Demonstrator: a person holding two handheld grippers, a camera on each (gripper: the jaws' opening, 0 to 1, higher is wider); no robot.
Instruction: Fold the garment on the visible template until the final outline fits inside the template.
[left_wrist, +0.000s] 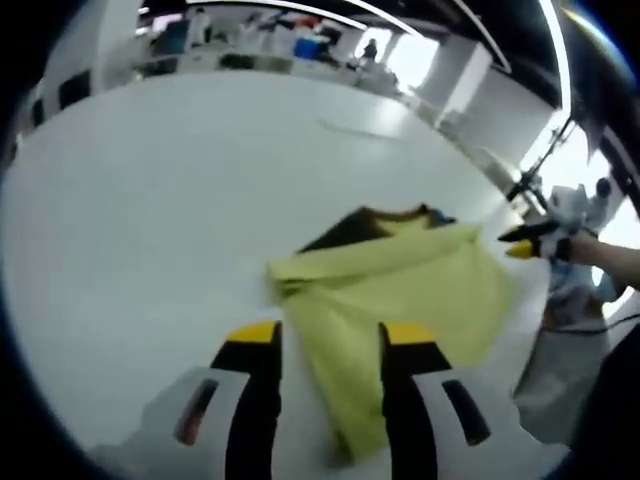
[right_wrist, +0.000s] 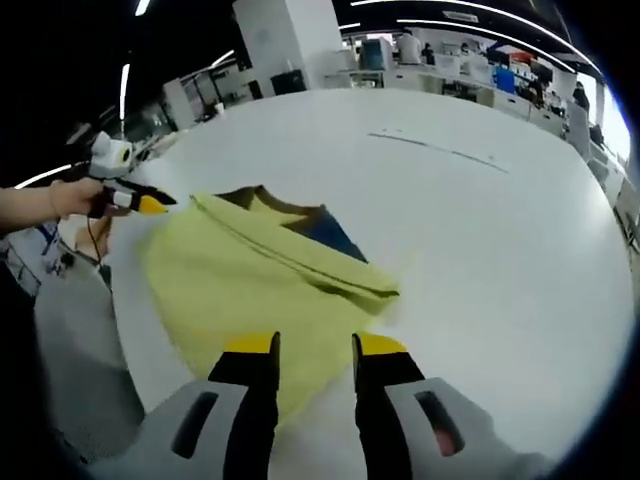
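Garment, yellow-green with a dark inner layer showing at its far edge, lies partly folded on the white table; in the left gripper view the left gripper stands with jaws spread, cloth lying between them; whether it grips is unclear; in the right gripper view the right gripper hangs over the near hem, jaws parted; a dark line marks the tabletop beyond.

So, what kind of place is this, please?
Probably a large open lab or office hall: a big white table holding a yellow garment, ceiling light strips, and cluttered desks behind.
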